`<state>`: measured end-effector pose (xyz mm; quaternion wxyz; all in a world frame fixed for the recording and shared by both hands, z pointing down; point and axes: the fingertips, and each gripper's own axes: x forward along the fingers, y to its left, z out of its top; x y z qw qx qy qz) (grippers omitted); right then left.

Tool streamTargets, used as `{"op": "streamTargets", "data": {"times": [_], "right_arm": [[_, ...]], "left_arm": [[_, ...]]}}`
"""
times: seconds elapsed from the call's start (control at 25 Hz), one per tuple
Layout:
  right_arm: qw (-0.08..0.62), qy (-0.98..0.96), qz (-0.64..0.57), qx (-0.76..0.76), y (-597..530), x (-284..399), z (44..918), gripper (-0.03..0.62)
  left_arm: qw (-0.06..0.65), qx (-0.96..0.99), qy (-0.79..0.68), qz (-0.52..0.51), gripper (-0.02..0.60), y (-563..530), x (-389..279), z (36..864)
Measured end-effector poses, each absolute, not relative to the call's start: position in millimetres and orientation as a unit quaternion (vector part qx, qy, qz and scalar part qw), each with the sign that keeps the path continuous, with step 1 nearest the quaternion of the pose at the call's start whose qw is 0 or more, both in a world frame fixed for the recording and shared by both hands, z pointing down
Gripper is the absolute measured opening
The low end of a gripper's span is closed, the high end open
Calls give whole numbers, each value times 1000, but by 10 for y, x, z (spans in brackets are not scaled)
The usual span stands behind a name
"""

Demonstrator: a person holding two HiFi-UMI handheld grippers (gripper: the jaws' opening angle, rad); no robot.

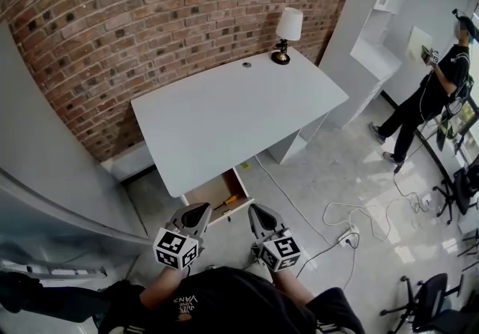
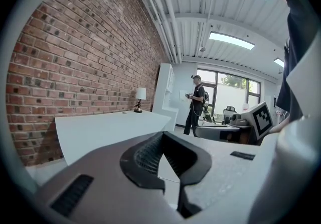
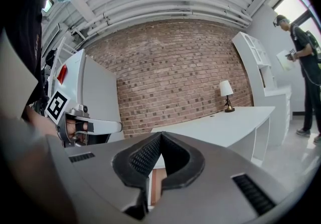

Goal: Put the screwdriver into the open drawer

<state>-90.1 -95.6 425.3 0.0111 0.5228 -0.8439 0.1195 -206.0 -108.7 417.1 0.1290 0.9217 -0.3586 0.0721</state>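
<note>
Under the white desk an open wooden drawer sticks out toward me. A screwdriver with a yellow-orange handle lies inside it, near its right side. My left gripper hangs just in front of the drawer's front edge, shut with nothing between its jaws. My right gripper is beside it to the right, also shut and empty. In the left gripper view the left gripper has its tips together and points at the desk. The right gripper in its own view looks the same.
A small lamp stands at the desk's far corner by the brick wall. A power strip with cables lies on the floor to the right. A person stands far right near a white shelf unit. Office chairs sit bottom right.
</note>
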Motion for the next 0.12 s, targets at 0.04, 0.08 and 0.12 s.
{"op": "streamTargets", "data": {"times": [0.04, 0.08, 0.12], "right_arm": [[11, -843, 119, 524, -950, -894, 4253, -6], [10, -843, 118, 525, -944, -888, 4252, -6], [10, -843, 117, 526, -937, -883, 4251, -5]], "left_arm": [[131, 922, -358, 70, 8, -1081, -2058, 4168], [133, 922, -358, 67, 8, -1075, -2057, 4164], [135, 922, -358, 64, 8, -1069, -2056, 4159]]}}
